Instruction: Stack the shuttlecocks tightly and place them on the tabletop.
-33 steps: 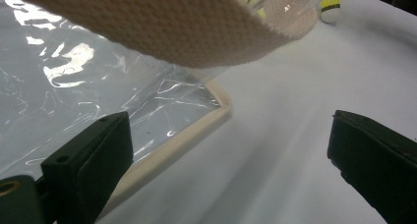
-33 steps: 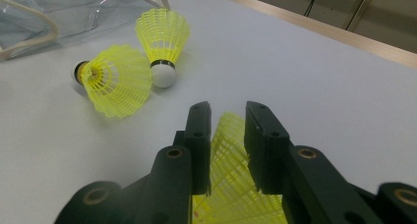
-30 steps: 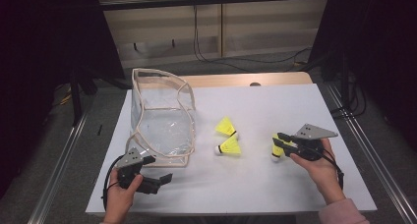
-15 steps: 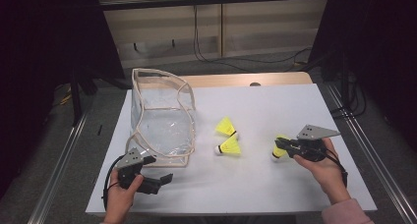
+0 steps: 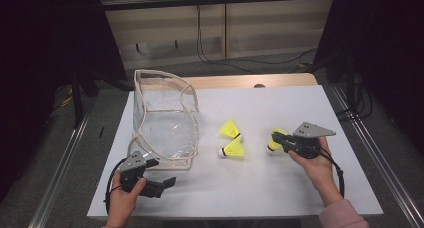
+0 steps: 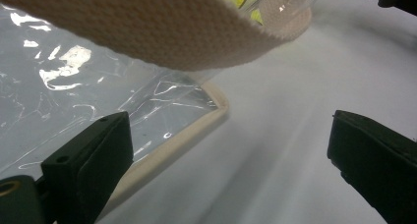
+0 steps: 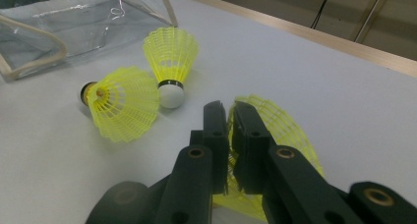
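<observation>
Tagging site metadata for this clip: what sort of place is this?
Probably a lab or data-collection booth, not a home. A white-topped table stands between dark curtains, cables trail over the floor behind it, and hand-held grippers work on yellow shuttlecocks and a clear bag.

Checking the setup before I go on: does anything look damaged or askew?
The clear bag sags, its rim warped. The right gripper pinches the mesh skirt of one yellow shuttlecock, flattening it. Two other shuttlecocks lie on their sides.
</observation>
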`<state>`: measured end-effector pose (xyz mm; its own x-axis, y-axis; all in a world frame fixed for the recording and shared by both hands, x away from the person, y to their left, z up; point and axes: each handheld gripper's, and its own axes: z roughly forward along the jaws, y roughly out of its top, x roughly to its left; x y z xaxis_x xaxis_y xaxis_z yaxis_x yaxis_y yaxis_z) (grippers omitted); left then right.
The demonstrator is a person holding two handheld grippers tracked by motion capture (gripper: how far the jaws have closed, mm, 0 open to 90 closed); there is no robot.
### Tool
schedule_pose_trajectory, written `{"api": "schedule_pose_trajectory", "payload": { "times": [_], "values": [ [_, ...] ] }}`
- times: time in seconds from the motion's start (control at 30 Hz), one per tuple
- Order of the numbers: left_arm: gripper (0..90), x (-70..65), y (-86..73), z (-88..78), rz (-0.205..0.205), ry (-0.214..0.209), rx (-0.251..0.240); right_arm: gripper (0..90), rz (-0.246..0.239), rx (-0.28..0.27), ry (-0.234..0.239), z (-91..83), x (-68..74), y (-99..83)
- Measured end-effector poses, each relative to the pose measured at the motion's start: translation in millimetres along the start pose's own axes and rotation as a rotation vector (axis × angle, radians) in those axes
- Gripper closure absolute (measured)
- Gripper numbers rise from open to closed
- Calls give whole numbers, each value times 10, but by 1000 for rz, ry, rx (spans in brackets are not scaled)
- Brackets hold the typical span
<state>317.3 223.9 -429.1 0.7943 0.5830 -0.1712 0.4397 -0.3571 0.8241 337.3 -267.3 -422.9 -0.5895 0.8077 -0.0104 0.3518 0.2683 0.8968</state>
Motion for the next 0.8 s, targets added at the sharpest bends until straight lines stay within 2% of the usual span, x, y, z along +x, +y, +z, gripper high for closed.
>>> {"api": "schedule_pose_trajectory", "payload": {
  "times": [0.07, 0.23, 0.57, 0.8],
  "values": [
    [33, -8, -1, 8, -5, -5, -9, 843, -11, 10, -2, -3, -2, -20],
    [33, -6, 2, 11, 3, -7, -8, 831, 23, 12, 2, -59, -37, -69],
    [34, -12, 3, 9, -6, -6, -17, 817, 34, 24, 6, -142, -60, -138],
    [33, -14, 4, 4, -8, -6, -13, 761, 40, 34, 7, -170, -59, -168]
  ]
}}
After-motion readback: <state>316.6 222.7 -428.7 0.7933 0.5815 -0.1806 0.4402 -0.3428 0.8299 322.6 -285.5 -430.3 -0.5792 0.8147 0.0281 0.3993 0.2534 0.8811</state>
